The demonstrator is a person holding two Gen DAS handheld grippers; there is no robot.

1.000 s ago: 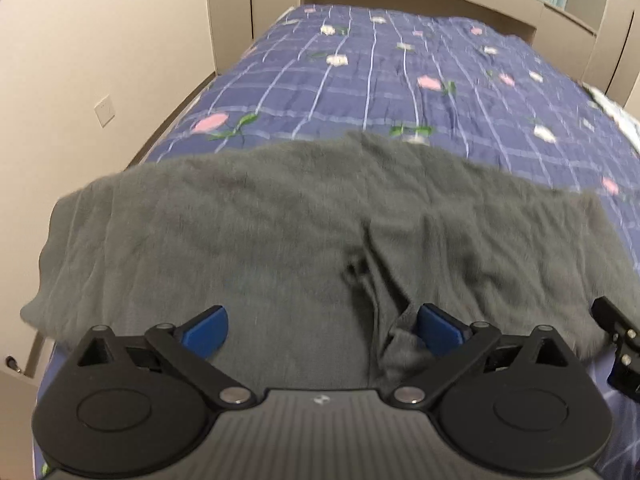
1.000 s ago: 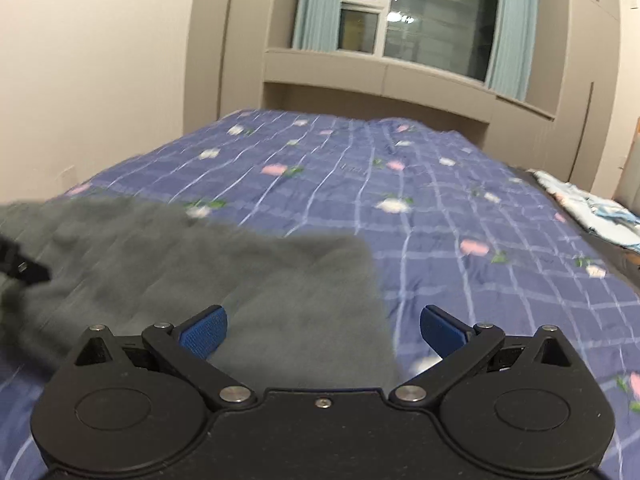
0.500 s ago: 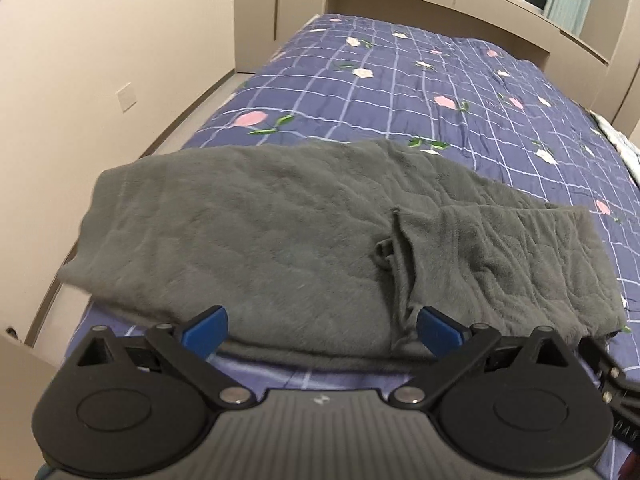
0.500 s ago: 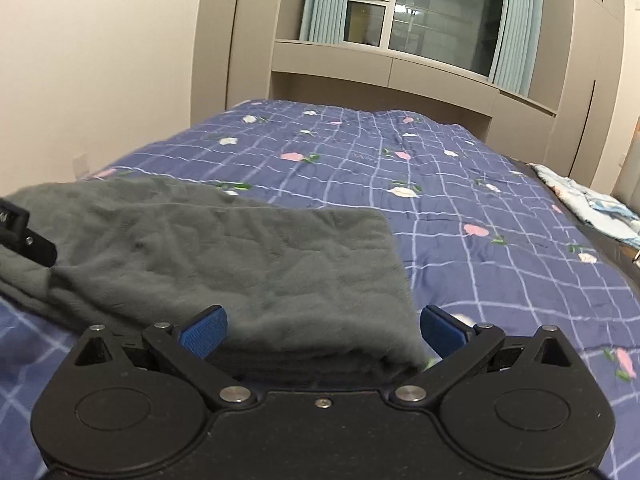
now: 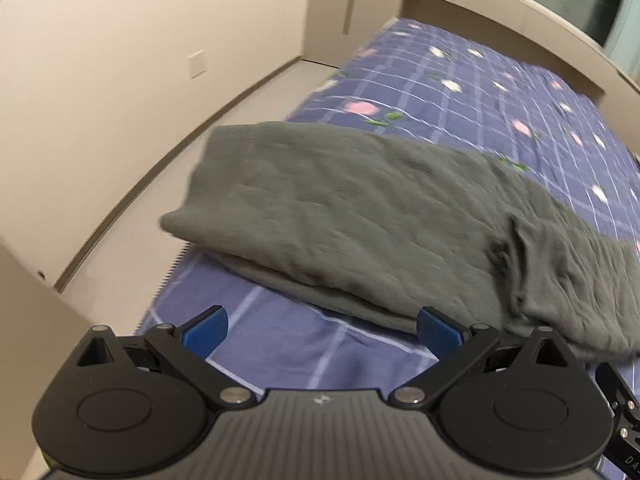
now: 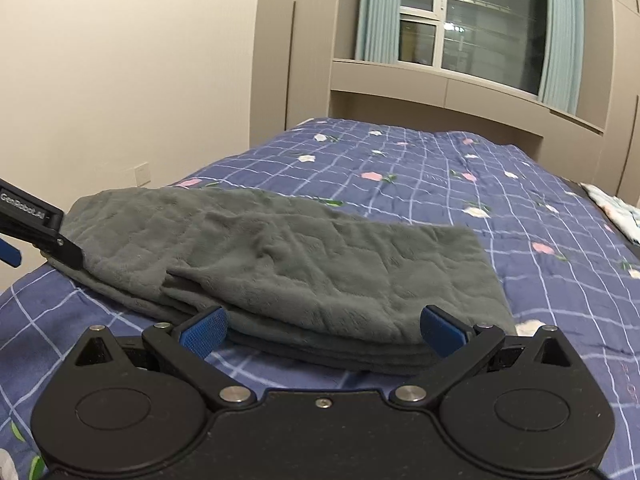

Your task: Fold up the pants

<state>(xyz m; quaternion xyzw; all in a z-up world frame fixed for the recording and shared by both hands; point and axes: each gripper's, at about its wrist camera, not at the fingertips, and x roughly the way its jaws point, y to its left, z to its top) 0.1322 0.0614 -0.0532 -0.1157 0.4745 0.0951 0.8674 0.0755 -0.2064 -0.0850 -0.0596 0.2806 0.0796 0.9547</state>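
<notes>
Near bed's (image 6: 440, 168) front edge, gray pants (image 6: 280, 264) laid flat for folding. Left gripper (image 5: 320, 330) and right gripper (image 6: 324, 330) spread wide, nothing held.

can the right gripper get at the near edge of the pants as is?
Probably yes. The right gripper is open, its blue pads flank the folded edge of the grey pants, and nothing lies between them.

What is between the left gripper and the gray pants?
Only bare blue checked bedspread separates the open left gripper from the pants, seen in the left wrist view.
</notes>
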